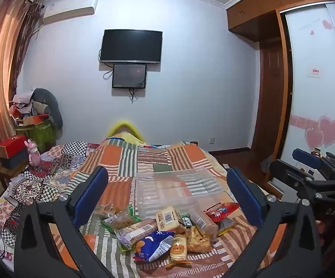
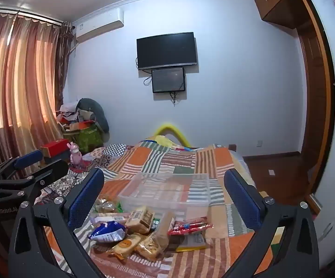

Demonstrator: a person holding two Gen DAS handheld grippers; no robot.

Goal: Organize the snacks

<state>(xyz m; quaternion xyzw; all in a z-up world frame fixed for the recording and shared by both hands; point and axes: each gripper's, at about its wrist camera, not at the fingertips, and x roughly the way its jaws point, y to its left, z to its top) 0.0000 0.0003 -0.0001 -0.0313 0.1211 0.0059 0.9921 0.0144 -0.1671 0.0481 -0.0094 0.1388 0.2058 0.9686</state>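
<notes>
A heap of wrapped snacks [image 1: 165, 229] lies on the patchwork bed; it also shows in the right wrist view [image 2: 144, 231]. It includes a blue bag [image 1: 154, 245], a red packet [image 1: 222, 209] and several clear-wrapped cakes. A clear plastic box [image 1: 179, 191] stands empty just behind the heap, also in the right wrist view [image 2: 167, 190]. My left gripper [image 1: 167, 194] is open and empty above the heap. My right gripper [image 2: 165, 197] is open and empty, to the right of the left one. Each gripper shows in the other's view: the right one [image 1: 311, 162], the left one [image 2: 28, 162].
The patchwork quilt [image 1: 144, 159] covers the bed. A pink toy [image 1: 33, 153] and red boxes [image 1: 12, 144] sit at the left beside curtains. A TV [image 1: 131, 45] hangs on the far wall. A wardrobe [image 1: 315, 88] stands at the right.
</notes>
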